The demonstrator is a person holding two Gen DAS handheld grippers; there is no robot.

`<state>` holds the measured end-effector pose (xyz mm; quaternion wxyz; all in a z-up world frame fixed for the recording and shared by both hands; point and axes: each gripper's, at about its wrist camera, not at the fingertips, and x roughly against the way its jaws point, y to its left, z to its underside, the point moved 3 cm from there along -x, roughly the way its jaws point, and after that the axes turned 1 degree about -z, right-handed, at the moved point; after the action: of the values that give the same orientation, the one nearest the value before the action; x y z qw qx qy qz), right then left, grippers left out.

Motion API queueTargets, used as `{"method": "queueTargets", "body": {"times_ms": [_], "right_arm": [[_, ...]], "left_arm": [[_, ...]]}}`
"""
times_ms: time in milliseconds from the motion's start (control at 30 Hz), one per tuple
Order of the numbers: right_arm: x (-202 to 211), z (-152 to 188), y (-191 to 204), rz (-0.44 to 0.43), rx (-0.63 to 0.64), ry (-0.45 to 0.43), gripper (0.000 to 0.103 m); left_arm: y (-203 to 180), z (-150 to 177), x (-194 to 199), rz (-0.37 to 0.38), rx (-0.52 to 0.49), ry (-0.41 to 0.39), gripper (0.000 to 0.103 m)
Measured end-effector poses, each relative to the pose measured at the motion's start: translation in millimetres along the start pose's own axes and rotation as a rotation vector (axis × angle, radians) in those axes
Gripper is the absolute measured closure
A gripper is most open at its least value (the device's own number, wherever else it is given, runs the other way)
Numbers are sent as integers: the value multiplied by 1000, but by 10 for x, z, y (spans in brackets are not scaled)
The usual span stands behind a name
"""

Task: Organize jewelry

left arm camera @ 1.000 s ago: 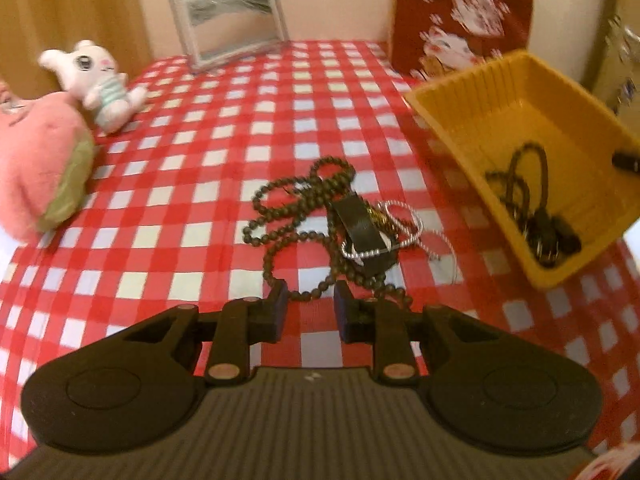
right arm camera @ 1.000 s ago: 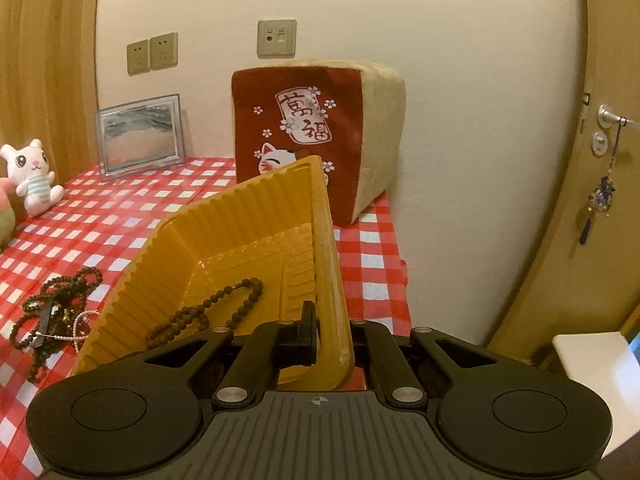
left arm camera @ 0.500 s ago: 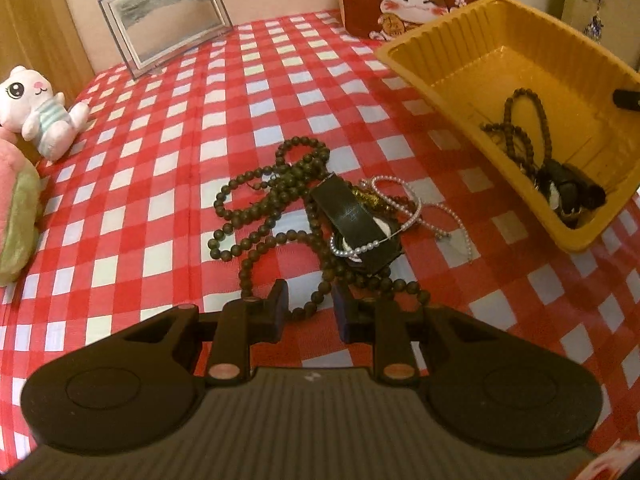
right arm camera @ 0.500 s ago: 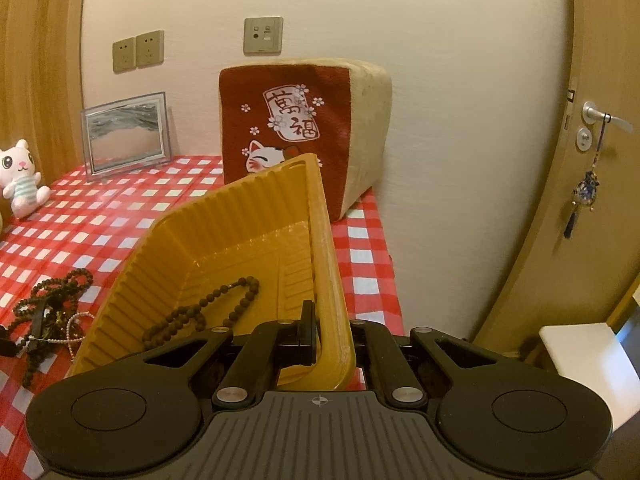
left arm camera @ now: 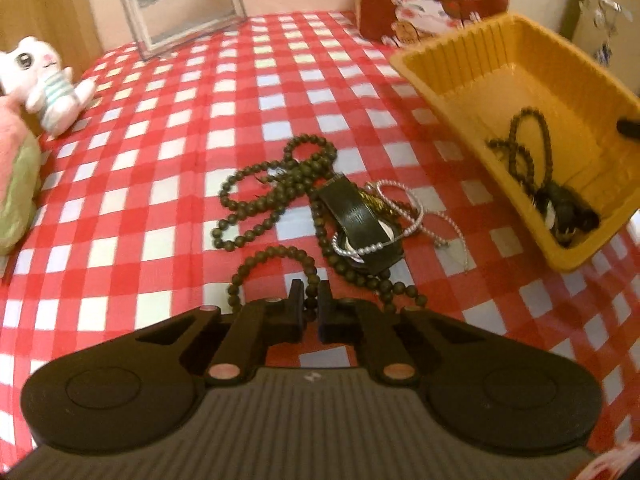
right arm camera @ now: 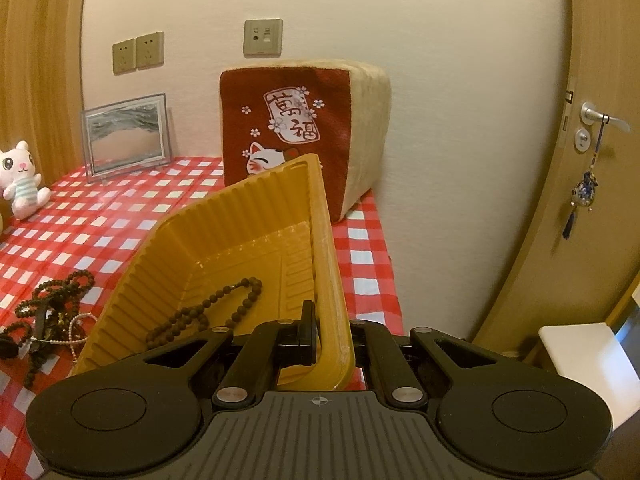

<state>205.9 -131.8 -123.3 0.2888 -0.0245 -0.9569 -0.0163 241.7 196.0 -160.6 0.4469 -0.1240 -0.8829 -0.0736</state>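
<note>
Jewelry pile (left arm camera: 332, 216) tangled on checked cloth (left arm camera: 160, 128), beside yellow tray (left arm camera: 472, 76). Left gripper (left arm camera: 310, 304) nearly closed around dark bead strand (left arm camera: 272, 256), contact unclear. Right gripper (right arm camera: 330, 328) pinching tray wall. Pickup step; next: lift strand, carry into tray holding 1 bracelet (right arm camera: 224, 304).

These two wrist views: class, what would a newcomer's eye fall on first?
The tangled pile of dark bead necklaces and pearl strands on the red checked tablecloth, just ahead of the left gripper. Then the tilted yellow tray, its rim clamped by the right gripper, beads inside.
</note>
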Motion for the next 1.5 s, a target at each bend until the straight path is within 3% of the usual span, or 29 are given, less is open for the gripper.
{"method": "queueTargets", "body": {"times_ms": [367,700,1200,1500], "right_arm": [[19,-7,11,-4,1,-2,98],[25,-11,16,-5,6,-3,98],[37,-52,106,-11,44,1,98],[44,-42,107,-22,52,3,98]], "left_arm": [[191,-151,607,53,170,-111,98],[-165,-412,890,173,193,-188,98],[-1261,-897,675,418,79,-212,98],[-1588,-913,268,462,92,-130,98]]}}
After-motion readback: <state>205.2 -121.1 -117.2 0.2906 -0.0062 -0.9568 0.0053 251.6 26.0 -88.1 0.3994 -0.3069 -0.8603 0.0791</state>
